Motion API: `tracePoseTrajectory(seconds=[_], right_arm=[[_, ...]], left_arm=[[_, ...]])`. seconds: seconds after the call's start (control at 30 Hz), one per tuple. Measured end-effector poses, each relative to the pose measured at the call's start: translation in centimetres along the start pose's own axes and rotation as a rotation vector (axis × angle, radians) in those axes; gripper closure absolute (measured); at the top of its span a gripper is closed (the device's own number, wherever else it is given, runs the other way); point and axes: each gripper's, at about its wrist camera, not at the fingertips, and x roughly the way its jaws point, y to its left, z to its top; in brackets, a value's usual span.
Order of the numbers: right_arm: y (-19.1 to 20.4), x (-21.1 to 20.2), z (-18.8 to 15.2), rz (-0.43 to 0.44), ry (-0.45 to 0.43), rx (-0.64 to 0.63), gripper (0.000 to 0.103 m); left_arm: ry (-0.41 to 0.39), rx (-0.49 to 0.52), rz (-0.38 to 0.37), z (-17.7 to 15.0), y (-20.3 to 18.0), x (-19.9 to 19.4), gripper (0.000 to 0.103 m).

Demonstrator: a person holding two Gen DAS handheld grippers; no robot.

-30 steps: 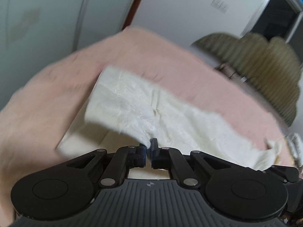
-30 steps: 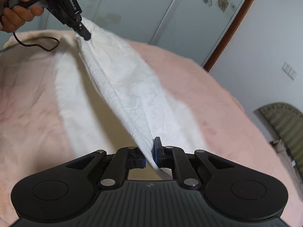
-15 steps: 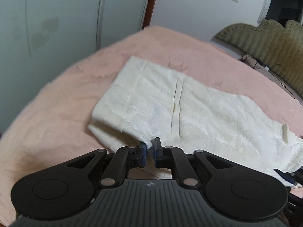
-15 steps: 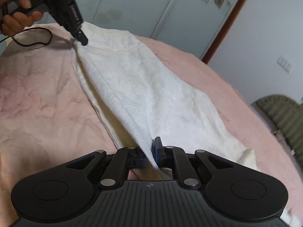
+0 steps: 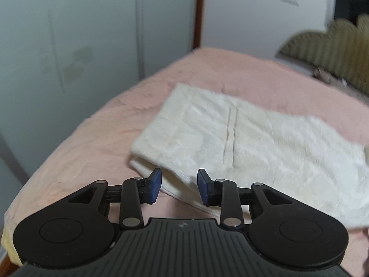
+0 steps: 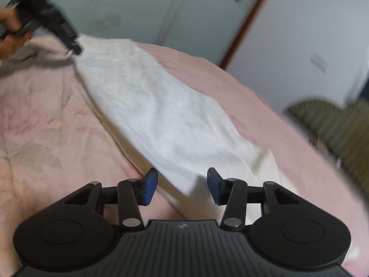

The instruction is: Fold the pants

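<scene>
White pants (image 5: pixel 253 143) lie folded lengthwise on a pink bed. In the left wrist view my left gripper (image 5: pixel 179 185) has its jaws opening, and the near corner of the pants lies in the gap with the blue pads clear of it. In the right wrist view the pants (image 6: pixel 156 115) stretch away as a long strip. My right gripper (image 6: pixel 182 185) is opening too, with the cloth's near corner loose between its pads. The left gripper (image 6: pixel 77 50) shows blurred at the strip's far end, held by a hand (image 6: pixel 9 34).
The pink bedspread (image 5: pixel 96 143) covers the whole bed, whose edge curves away on the left. Pale wardrobe doors (image 5: pixel 69 46) stand beyond it. An olive ribbed headboard (image 5: pixel 341 53) rises at the far right, with a small heap of items below it.
Both grippers were shut on the pants' edge, holding it lifted. The cloth has been lowered flat onto the bed, and both sets of jaws have spread apart, letting it go.
</scene>
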Motion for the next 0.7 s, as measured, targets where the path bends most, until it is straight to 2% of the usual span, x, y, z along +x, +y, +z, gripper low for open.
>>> tracePoseTrajectory(seconds=[0.03, 0.1, 0.2, 0.23, 0.27, 0.3, 0.37, 0.4, 0.47, 0.57, 0.6, 0.7], right_arm=[[-0.9, 0.0, -0.6, 0.015, 0.025, 0.051, 0.051], [-2.1, 0.4, -1.9, 0.035, 0.093, 0.129, 0.049], [-3.5, -1.7, -3.0, 0.06, 0.038, 0.259, 0.049], [-4.1, -2.7, -3.3, 0.064, -0.003, 0.314, 0.049], [-4.7, -3.4, -3.5, 0.049, -0.031, 0.36, 0.049], [-5.3, -3.8, -3.9, 0.016, -0.044, 0.399, 0.049], [-6.1, -3.6, -4.5, -0.052, -0.01, 0.441, 0.041], [-6.5, -3.2, -5.2, -0.059, 0.033, 0.456, 0.038], [-6.9, -2.6, -6.5, -0.04, 0.124, 0.495, 0.038], [-8.4, -5.7, -7.3, 0.001, 0.05, 0.527, 0.038], [-9.7, -6.8, -7.2, -0.027, 0.028, 0.543, 0.038], [-14.9, -10.5, -8.0, -0.197, -0.02, 0.598, 0.038]], left_arm=[[-0.02, -0.011, 0.009, 0.1, -0.1, -0.7, 0.064], [-0.051, -0.002, 0.0, 0.6, -1.0, -2.0, 0.063], [-0.08, 0.072, -0.105, 1.5, -4.1, -3.5, 0.055], [-0.094, 0.104, -0.14, 1.6, -5.5, -3.9, 0.048], [-0.109, 0.139, -0.17, 1.6, -7.1, -4.3, 0.04], [-0.12, 0.178, -0.196, 1.4, -8.8, -4.6, 0.038], [-0.13, 0.26, -0.263, 1.0, -12.3, -5.2, 0.038], [-0.131, 0.299, -0.303, 0.6, -14.0, -5.4, 0.037], [-0.126, 0.369, -0.381, -0.4, -17.1, -5.9, 0.036], [-0.104, 0.46, -0.464, -2.1, -21.3, -6.2, 0.036], [-0.096, 0.489, -0.489, -2.6, -22.5, -6.3, 0.036], [-0.097, 0.565, -0.543, -4.1, -25.6, -6.5, 0.035]])
